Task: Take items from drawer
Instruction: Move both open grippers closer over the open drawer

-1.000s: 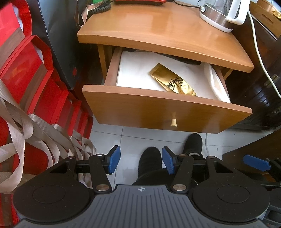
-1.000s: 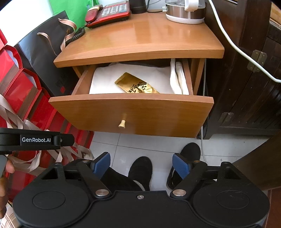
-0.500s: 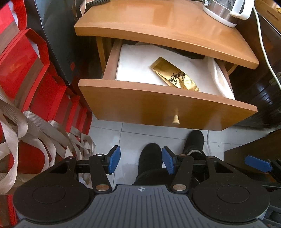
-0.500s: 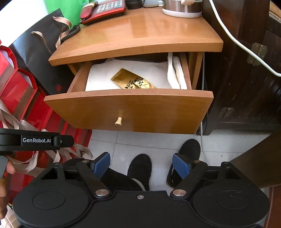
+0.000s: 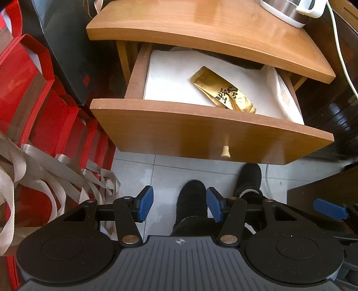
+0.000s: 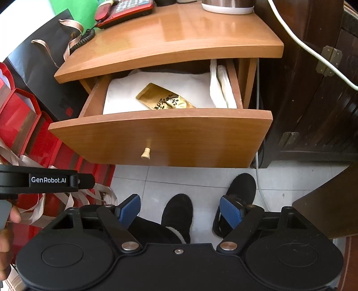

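The wooden drawer [image 5: 201,132] [image 6: 170,138] of a small nightstand stands pulled out, lined with white cloth. A gold foil packet [image 5: 222,93] [image 6: 166,101] with black characters lies flat on the cloth, near the front right. My left gripper [image 5: 180,204] hangs open above the floor tiles, short of the drawer front, with nothing between its blue pads. My right gripper [image 6: 180,211] is also open and empty, in front of the drawer knob [image 6: 145,154]. The left gripper's body [image 6: 44,180] shows at the left edge of the right wrist view.
A kettle [image 5: 290,9] and a red phone [image 6: 125,9] sit on the nightstand top [image 5: 219,29]. Red gift bags [image 5: 33,100] with beige ribbon handles crowd the left. A dark cabinet [image 6: 313,100] stands at the right. The person's black shoes [image 5: 192,197] are below.
Both views have drawn a little closer to the drawer, so the packet and the drawer front look larger. Both grippers stay open and empty.
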